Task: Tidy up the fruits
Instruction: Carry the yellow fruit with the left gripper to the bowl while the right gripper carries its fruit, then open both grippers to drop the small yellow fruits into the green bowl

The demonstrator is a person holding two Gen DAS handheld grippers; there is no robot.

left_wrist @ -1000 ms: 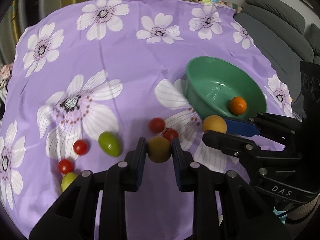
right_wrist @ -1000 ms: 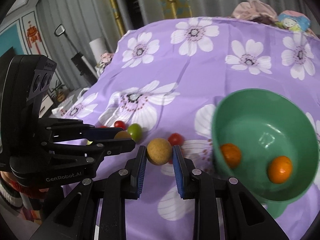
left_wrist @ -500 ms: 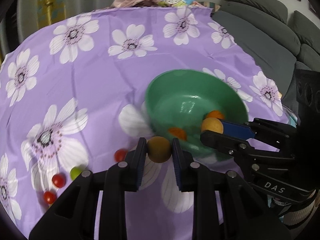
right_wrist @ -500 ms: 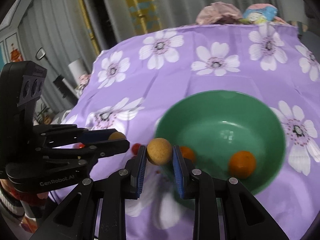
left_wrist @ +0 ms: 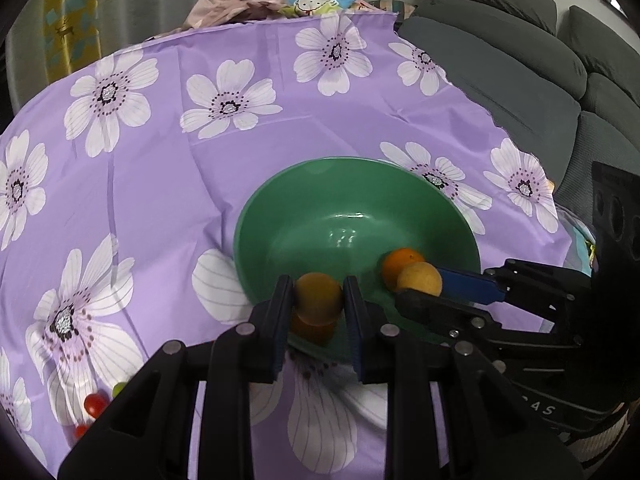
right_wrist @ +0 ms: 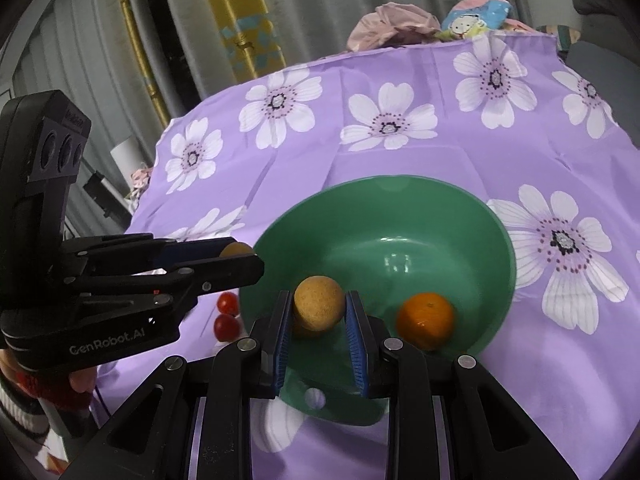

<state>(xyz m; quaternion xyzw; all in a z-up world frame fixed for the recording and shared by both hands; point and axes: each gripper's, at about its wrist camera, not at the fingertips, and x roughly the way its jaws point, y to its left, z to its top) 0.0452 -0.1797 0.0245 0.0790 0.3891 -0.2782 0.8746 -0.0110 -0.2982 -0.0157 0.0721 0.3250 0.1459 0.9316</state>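
Observation:
A green bowl stands on the purple flowered cloth. My left gripper is shut on a tan round fruit, held over the bowl's near rim. My right gripper is shut on a second tan round fruit, also over the bowl's near side. The right gripper's fruit shows in the left wrist view. An orange lies in the bowl. Another orange lies under my left gripper, mostly hidden.
Two red cherry tomatoes lie left of the bowl. A red tomato and a green fruit lie at the lower left. A grey sofa is at the right; clothes lie beyond the table.
Both grippers have moved right and forward with their tan fruits, from over the cloth beside the bowl to over the bowl's near side. The loose tomatoes have dropped behind to the left.

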